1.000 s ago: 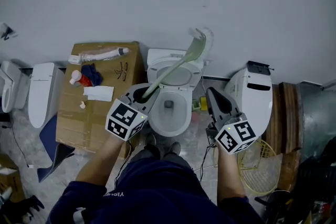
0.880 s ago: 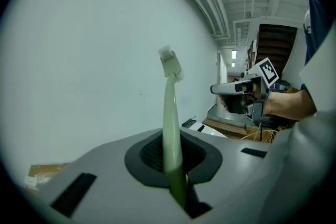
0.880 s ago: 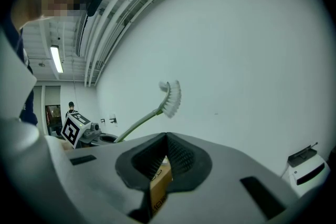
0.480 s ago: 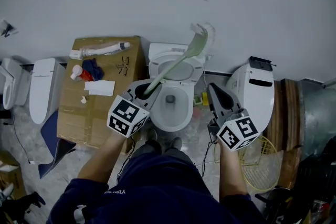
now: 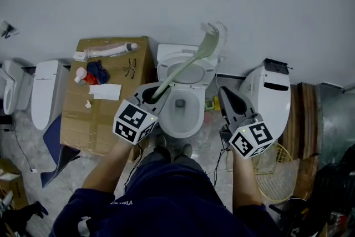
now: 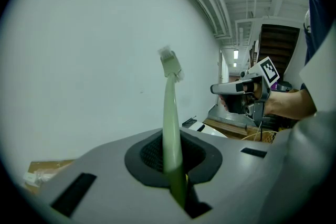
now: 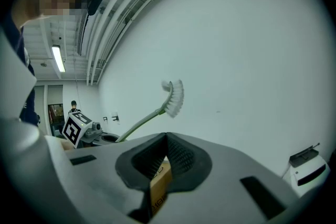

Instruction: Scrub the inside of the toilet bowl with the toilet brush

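Note:
In the head view a white toilet (image 5: 178,122) with its seat up stands straight ahead, its bowl open below me. My left gripper (image 5: 150,97) is shut on the pale green handle of the toilet brush (image 5: 183,70). The brush slants up and right over the bowl, and its white bristle head (image 5: 213,36) is in the air against the wall, above the tank. The handle (image 6: 170,128) rises from between the left jaws (image 6: 176,168). My right gripper (image 5: 224,96), right of the bowl, has its jaws together (image 7: 163,165); a tan scrap shows in the slit.
A cardboard box (image 5: 111,119) left of the toilet carries a bottle, a blue cloth and paper. Another white toilet (image 5: 44,94) lies further left and a tipped one (image 5: 272,100) at the right. A yellow wire basket (image 5: 274,175) sits by my right arm.
The brush head stands slightly higher against the wall than a second ago. Over the last half second both grippers have hardly moved.

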The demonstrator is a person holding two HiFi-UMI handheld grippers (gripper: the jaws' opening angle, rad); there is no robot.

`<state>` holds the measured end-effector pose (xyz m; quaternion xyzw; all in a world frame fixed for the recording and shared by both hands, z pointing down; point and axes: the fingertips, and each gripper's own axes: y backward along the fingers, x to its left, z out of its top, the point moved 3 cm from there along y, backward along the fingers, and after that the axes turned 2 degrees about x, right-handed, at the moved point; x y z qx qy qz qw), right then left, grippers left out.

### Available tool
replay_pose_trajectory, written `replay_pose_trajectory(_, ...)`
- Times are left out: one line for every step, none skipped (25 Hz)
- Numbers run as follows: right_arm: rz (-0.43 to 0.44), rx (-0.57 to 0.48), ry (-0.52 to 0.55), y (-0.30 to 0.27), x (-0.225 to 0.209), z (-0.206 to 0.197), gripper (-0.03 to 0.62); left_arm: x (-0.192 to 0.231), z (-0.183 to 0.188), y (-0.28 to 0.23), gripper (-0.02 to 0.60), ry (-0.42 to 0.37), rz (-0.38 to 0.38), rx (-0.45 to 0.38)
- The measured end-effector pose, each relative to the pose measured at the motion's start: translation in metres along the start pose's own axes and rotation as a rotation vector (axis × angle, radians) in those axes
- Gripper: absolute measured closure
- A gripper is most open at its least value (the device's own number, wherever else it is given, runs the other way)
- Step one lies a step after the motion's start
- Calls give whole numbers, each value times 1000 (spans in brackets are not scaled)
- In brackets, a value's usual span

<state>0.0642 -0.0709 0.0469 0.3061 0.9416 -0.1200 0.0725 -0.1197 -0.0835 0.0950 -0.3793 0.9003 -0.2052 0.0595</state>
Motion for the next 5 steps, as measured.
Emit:
replay_pose_trajectory(2, 1, 2, 0, 0, 0, 589, 0, 0, -1, 548, 0, 0, 0)
replay_pose_trajectory(3, 2, 4, -1, 0, 0, 589, 0, 1, -1, 548, 0, -1, -1)
replay_pose_trajectory(4, 2, 6, -1, -1, 1, 589, 1, 1, -2, 546, 0, -1, -2)
replay_pose_trajectory(6, 2, 7, -2, -1, 1, 589, 1, 2, -2, 547, 0, -1, -4)
replay_pose_trajectory(7, 3, 9, -3, -2, 1, 589, 1, 2, -3, 548, -1, 0, -5)
